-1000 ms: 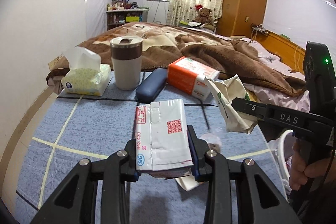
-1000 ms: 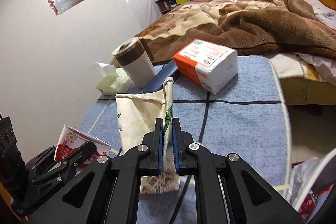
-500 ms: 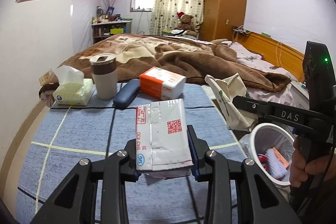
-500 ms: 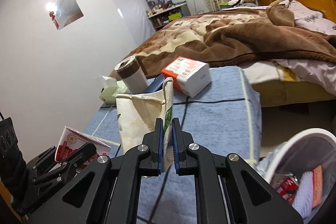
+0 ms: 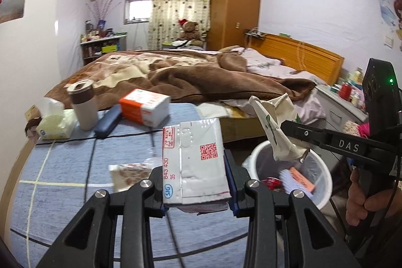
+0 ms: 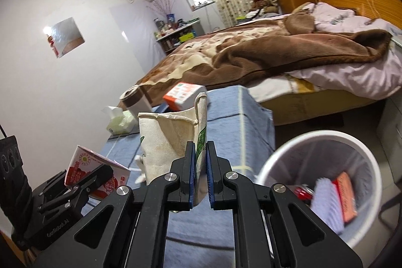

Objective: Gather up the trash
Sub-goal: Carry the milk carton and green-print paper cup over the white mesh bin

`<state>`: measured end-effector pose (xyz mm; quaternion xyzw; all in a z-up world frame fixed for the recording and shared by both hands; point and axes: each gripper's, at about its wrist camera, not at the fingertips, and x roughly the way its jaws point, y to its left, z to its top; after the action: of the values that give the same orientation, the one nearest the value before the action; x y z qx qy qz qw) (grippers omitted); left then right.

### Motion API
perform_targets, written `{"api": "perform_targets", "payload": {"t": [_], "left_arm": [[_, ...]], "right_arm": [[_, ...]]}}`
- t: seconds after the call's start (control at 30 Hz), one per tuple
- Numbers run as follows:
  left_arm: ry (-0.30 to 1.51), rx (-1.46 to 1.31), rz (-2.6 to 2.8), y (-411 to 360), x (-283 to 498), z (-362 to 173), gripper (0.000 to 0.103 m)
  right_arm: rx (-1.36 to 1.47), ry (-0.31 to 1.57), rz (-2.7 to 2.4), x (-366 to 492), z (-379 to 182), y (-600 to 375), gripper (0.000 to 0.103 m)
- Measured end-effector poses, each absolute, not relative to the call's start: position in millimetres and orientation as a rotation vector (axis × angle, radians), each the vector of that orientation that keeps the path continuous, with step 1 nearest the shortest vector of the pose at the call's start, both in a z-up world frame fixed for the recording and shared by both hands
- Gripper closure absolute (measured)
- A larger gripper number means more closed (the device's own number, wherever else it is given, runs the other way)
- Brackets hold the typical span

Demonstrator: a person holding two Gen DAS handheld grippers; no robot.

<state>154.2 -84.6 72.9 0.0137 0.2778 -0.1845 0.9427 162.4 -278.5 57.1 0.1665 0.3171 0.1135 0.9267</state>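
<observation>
Left wrist view: our left claw [image 5: 194, 182] clamps a carton [image 5: 193, 162] over the desk [image 5: 62, 167], right claw [image 6: 200, 176] pinches a cup [image 6: 170, 142] near the bin [image 6: 314, 140]; releasing early risks missing.

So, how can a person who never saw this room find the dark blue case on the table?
Start at the blue cloth-covered table at the foot of the bed. At its far edge, the dark blue case lies flat between the upright tumbler and the orange-and-white pack. It alone is long, slim, plain and rounded.
</observation>
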Motion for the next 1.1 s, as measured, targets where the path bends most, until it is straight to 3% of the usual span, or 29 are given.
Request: {"api": "perform_targets", "payload": {"t": [1.1], "left_arm": [[0.699, 0.171, -0.665, -247.4, 146.2, 19.3, 0.066]], "right_arm": [[0.347, 0.742, -0.177, 108.5, -2.8, -393.3, 0.095]]}}
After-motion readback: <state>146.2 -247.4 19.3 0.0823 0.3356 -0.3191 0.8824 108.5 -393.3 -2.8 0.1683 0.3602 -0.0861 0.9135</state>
